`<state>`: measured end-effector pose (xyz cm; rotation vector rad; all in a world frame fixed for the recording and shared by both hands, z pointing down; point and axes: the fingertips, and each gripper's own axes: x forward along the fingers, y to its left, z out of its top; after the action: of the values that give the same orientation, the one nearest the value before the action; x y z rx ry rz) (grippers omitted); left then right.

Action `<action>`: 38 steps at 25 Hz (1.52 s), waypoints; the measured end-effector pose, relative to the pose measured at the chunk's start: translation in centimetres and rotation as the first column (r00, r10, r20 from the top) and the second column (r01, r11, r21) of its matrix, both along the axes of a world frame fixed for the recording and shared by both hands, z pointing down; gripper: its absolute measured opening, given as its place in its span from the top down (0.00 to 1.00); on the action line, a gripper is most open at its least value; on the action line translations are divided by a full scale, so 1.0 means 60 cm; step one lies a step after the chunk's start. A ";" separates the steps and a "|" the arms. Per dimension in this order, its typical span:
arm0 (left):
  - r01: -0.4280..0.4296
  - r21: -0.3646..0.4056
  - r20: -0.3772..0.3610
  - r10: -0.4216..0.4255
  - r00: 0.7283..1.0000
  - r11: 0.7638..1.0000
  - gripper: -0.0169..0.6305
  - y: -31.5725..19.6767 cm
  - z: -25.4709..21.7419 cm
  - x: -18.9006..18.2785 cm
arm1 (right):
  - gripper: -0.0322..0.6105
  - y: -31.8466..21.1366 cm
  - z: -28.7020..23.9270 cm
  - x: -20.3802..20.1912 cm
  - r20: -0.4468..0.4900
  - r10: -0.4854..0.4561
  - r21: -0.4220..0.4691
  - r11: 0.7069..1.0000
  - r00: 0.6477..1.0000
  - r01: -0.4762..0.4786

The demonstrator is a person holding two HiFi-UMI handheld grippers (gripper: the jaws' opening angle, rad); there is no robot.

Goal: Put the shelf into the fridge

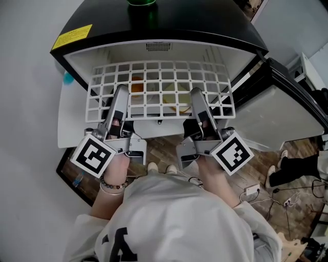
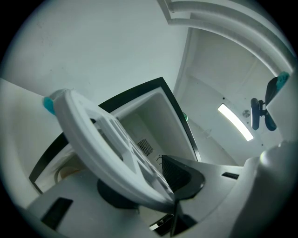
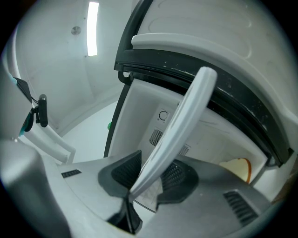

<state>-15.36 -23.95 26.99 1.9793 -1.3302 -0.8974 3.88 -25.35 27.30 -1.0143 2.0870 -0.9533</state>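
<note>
From above I see the whole white shelf (image 1: pixel 161 89), a flat grid lying about level across the open mouth of the fridge (image 1: pixel 169 20). Its far edge is in under the black top and its near edge is out toward me. My left claw (image 1: pixel 119 97) and my right claw (image 1: pixel 197 100) each have that near edge, one toward each end. Only this view shows the green bottle (image 1: pixel 141 4) on top of the fridge and the open door (image 1: pixel 279 110) at the right.

Along my left claw (image 2: pixel 153 186) the shelf (image 2: pixel 93 148) is one thick white rim, pinched between the two dark pads, which stay partly apart around it. A teal bit (image 2: pixel 48 104) shows at its far corner. Behind it is the white fridge (image 2: pixel 139 116) with a vent in its back wall.

Along my right claw (image 3: pixel 149 179) the rim (image 3: pixel 179 125) rises edge-on between the ribbed pads, which are closed onto it. A round dial (image 3: pixel 163 115) on the back wall shows here only.
</note>
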 end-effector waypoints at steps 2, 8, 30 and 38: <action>-0.003 0.001 0.000 0.003 1.000 1.000 0.76 -0.002 -0.001 -0.001 | 0.78 -0.001 -0.001 0.000 0.002 0.003 0.003 1.000 1.000 -0.003; -0.013 0.008 -0.002 0.013 1.000 1.000 0.76 -0.009 -0.004 -0.001 | 0.78 -0.007 -0.002 -0.001 0.010 0.011 0.003 1.000 1.000 -0.011; -0.019 0.017 0.000 0.019 1.000 1.000 0.74 -0.029 -0.005 -0.003 | 0.78 -0.035 -0.002 -0.005 0.033 0.028 -0.002 1.000 0.999 -0.028; -0.019 0.020 0.008 0.019 1.000 1.000 0.74 -0.030 -0.007 -0.002 | 0.78 -0.045 -0.007 -0.006 0.016 0.035 0.012 0.999 0.999 -0.036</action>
<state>-15.51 -25.76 26.56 2.0093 -1.3096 -0.8983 3.54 -28.05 26.88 -1.0310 2.0530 -0.9267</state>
